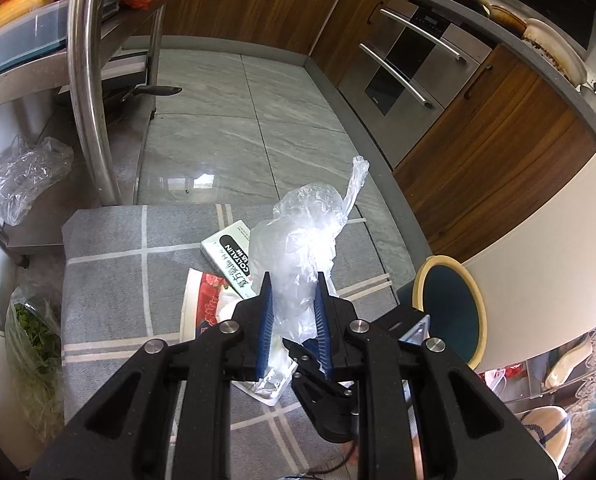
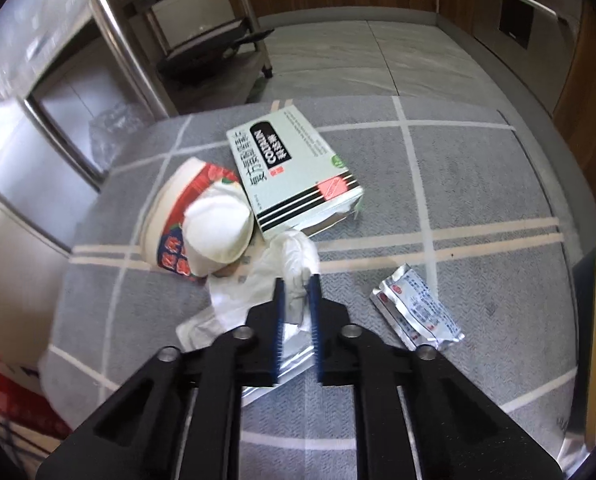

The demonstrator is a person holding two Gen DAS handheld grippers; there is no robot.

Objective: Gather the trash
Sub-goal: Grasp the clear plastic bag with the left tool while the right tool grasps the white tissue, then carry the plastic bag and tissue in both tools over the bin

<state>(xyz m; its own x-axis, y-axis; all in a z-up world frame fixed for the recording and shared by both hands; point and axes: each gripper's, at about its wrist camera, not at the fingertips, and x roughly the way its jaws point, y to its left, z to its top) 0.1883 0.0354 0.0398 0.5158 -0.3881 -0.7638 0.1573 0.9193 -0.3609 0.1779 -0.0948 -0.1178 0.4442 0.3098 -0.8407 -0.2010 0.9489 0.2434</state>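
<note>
A crumpled clear plastic bag [image 1: 298, 232] stands up between the blue pads of my left gripper [image 1: 293, 280], which is shut on it above a grey checked mat [image 1: 117, 280]. On the mat lie a pale green medicine box [image 2: 293, 172], a tipped red-and-white paper cup [image 2: 177, 216] and a silver foil sachet [image 2: 414, 312]. My right gripper [image 2: 297, 282] points down at the mat, shut on a crumpled white paper [image 2: 293, 252] lying just in front of the cup. The box [image 1: 227, 250] and the cup [image 1: 205, 300] also show behind the held bag in the left wrist view.
A steel trolley leg [image 1: 85, 80] stands at the mat's far left corner, with another clear bag [image 1: 25, 176] on the floor beside it. A bag of greens [image 1: 33, 344] lies left of the mat. A teal-seated chair [image 1: 454, 308] is at the right, an oven [image 1: 410, 64] beyond.
</note>
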